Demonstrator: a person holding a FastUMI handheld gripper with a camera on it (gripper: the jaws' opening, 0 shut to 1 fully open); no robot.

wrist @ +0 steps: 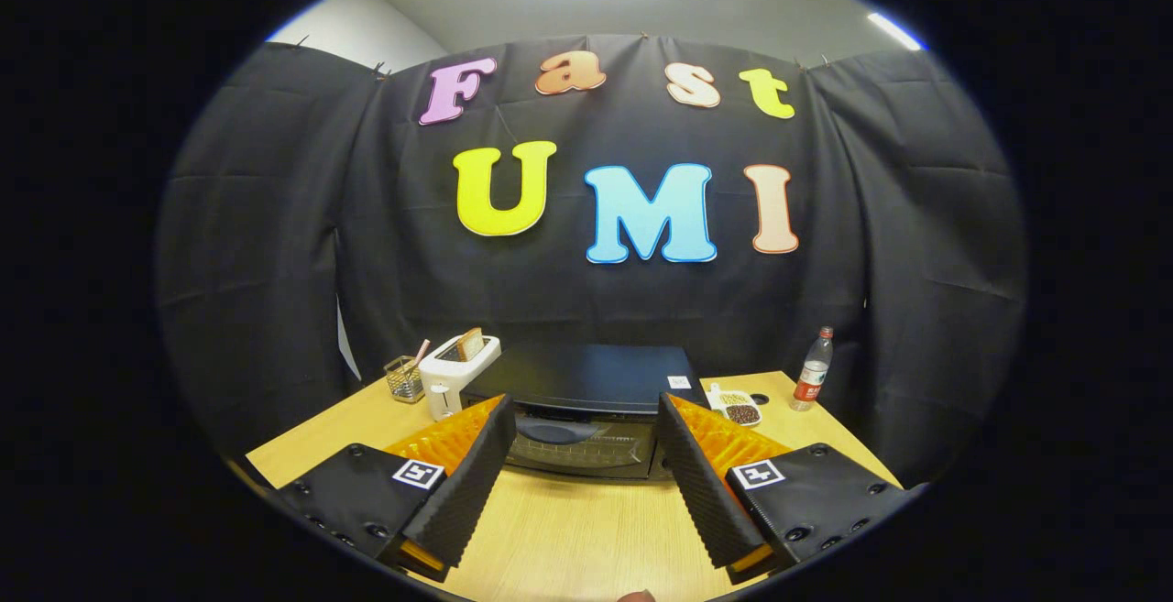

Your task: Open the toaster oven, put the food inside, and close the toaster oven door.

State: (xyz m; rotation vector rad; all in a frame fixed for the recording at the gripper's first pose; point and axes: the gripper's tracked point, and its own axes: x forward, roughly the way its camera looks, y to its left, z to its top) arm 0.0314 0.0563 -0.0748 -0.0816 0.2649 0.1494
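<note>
The gripper hangs above the near part of the wooden surface, its fingers spread wide apart with nothing between them. Just beyond the fingertips sits the black toaster oven, door closed, toward the far edge of the surface. At the far left corner stand a white toaster with a slice in its slot and a small wire basket. To the oven's right lies a small dish of beans; a bottle stands near the far right corner.
</note>
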